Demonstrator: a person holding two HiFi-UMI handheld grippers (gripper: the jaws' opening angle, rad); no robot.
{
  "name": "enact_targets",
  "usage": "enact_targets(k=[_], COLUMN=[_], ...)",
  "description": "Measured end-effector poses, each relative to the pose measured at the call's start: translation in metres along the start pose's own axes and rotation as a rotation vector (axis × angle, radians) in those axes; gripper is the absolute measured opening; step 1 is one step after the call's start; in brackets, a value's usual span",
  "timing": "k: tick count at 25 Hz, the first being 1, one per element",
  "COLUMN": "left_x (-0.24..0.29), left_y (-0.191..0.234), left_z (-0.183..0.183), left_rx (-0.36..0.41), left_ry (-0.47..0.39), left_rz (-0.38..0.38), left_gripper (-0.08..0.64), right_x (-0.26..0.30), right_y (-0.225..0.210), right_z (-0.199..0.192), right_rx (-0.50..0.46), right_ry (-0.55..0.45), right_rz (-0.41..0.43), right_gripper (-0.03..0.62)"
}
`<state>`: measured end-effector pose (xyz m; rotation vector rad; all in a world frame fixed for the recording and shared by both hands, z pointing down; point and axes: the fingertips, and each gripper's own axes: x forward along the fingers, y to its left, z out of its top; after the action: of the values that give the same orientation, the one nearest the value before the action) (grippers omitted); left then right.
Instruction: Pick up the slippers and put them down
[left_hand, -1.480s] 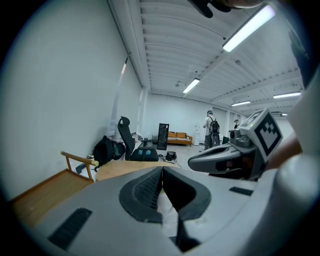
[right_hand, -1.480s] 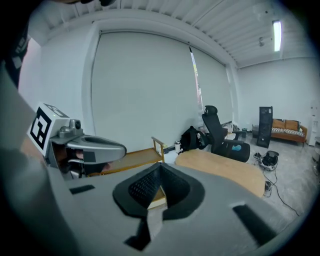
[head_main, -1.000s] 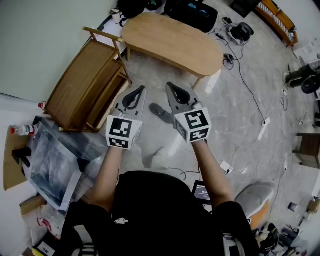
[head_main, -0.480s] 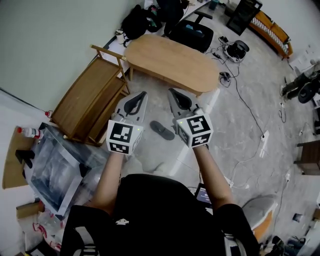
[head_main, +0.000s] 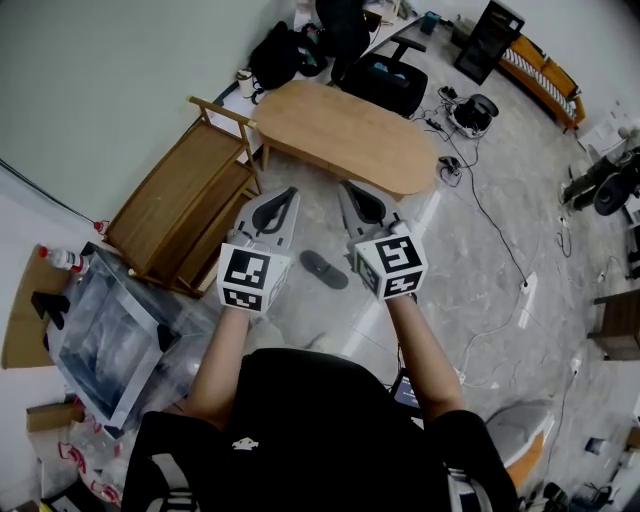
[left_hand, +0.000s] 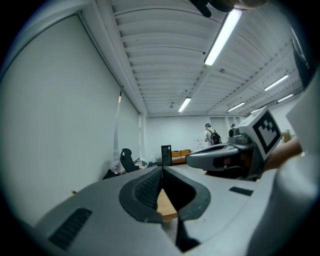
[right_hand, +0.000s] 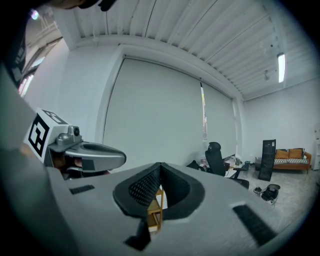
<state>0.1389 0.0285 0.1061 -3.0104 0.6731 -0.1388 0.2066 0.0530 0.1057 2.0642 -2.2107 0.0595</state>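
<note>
A single dark grey slipper (head_main: 323, 268) lies flat on the pale stone floor. It shows only in the head view, low between my two arms. My left gripper (head_main: 288, 193) and right gripper (head_main: 345, 187) are held side by side well above it, pointing level toward the wooden table (head_main: 345, 135). In the left gripper view the left gripper (left_hand: 161, 172) has its jaws together with nothing between them. The right gripper (right_hand: 160, 167) is likewise shut and empty. Neither touches the slipper.
A slatted wooden rack (head_main: 185, 200) stands left of the grippers by the wall. A clear plastic bin (head_main: 105, 335) sits at the lower left. Cables (head_main: 495, 225) trail over the floor at right. An office chair (head_main: 385, 80) and black bags (head_main: 285, 50) lie beyond the table.
Both grippers have risen together, still shut. The slipper, earlier partly behind the right gripper, now shows whole on the floor below and between them.
</note>
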Motion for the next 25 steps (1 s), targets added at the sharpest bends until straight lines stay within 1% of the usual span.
enact_targets(k=[9,15,21,25], left_x=[-0.008,-0.012,-0.018,-0.019], left_y=[-0.003,-0.006,-0.004,-0.005], left_z=[-0.003,0.002,0.002,0.003], left_rx=[-0.015,-0.004,-0.014,-0.011], left_ry=[0.003,-0.006,-0.01,-0.01], left_rz=[0.014,0.016,0.037,0.037], left_gripper=[0.005,0.005,0.005,0.005], right_x=[-0.008,-0.011,-0.012,-0.015], right_y=[0.004,0.005,0.005,0.008], right_z=[0.004,0.006,0.008,0.007], right_rx=[-0.002,-0.008,-0.003,0.0], right_ry=[-0.004,-0.022,-0.032,-0.021], right_rz=[0.0,-0.003,0.0,0.006], right_gripper=[-0.002,-0.002,-0.002,-0.002])
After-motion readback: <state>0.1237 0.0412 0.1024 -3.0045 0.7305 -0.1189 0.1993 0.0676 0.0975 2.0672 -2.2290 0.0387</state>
